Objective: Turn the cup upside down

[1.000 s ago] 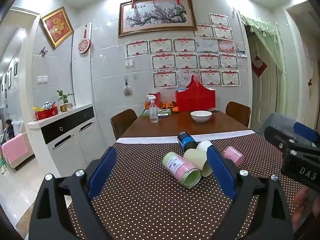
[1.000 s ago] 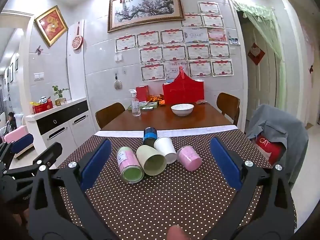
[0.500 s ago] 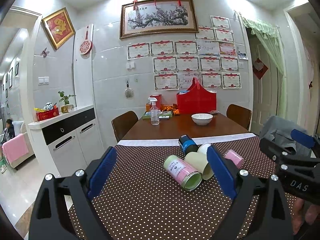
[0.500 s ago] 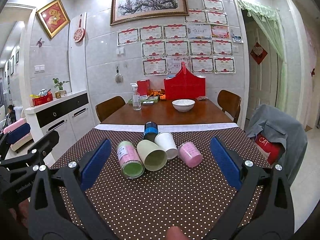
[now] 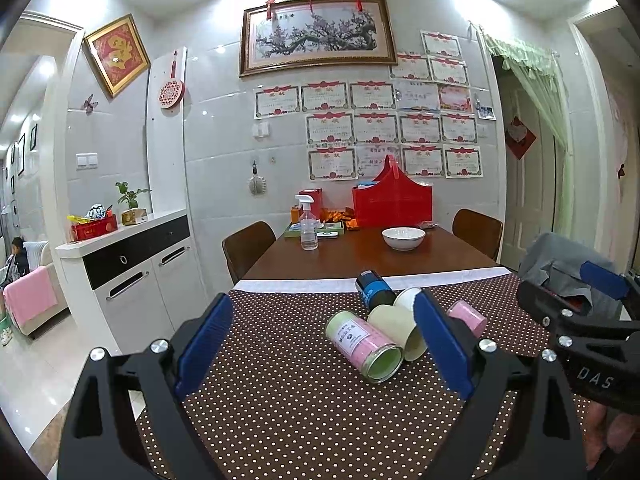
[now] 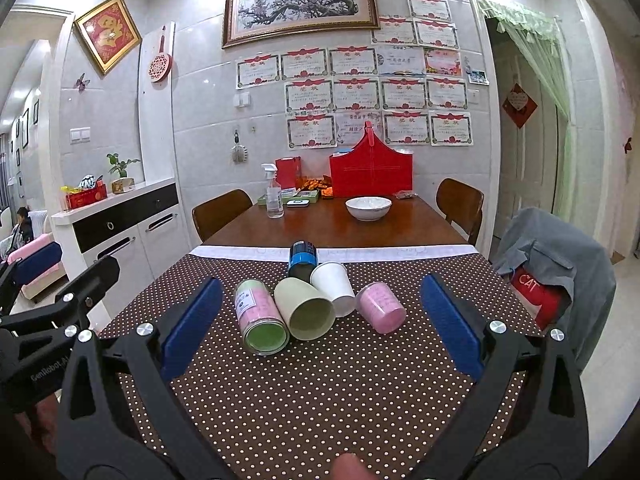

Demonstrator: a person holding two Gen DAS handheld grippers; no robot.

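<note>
Left wrist view: brown dotted cloth (image 5: 288,392) covers the near tabletop, bare wood tabletop (image 5: 352,258) beyond with a white bowl (image 5: 403,238), spray bottle (image 5: 307,222) and red box (image 5: 394,202). Tiled wall behind with a framed painting (image 5: 314,34) and rows of certificates; white cabinet (image 5: 132,268) at left, two chairs at the far end. Cups lie on their sides in a cluster on the cloth — pink-green can (image 5: 362,344) nearest, mouth toward the camera, cream cup (image 5: 396,332) touching it, white cup (image 5: 408,298) and blue-black can (image 5: 374,290) behind, pink cup (image 5: 466,316) partly hidden by the right pad. Left gripper (image 5: 320,348) jaws released wide, holding nothing, apart from the cups. Right gripper (image 5: 572,312) shows at the right edge, over the cloth's side.

Right wrist view: same cloth (image 6: 320,392) and tabletop (image 6: 340,228), bowl (image 6: 368,208), bottle (image 6: 274,196), red box (image 6: 371,172). Grey jacket over a chair (image 6: 556,276) at right. Five cups on their sides, centred ahead — pink-green can (image 6: 260,318), cream cup (image 6: 306,314) with mouth toward the camera, white cup (image 6: 334,288), blue-black can (image 6: 303,260) farthest, pink cup (image 6: 380,308) just right. First four touch each other; pink cup sits just beside the white one. Right gripper (image 6: 320,324) jaws released wide, empty, short of the cups. Left gripper (image 6: 68,312) visible at left edge, off the cloth's side.
</note>
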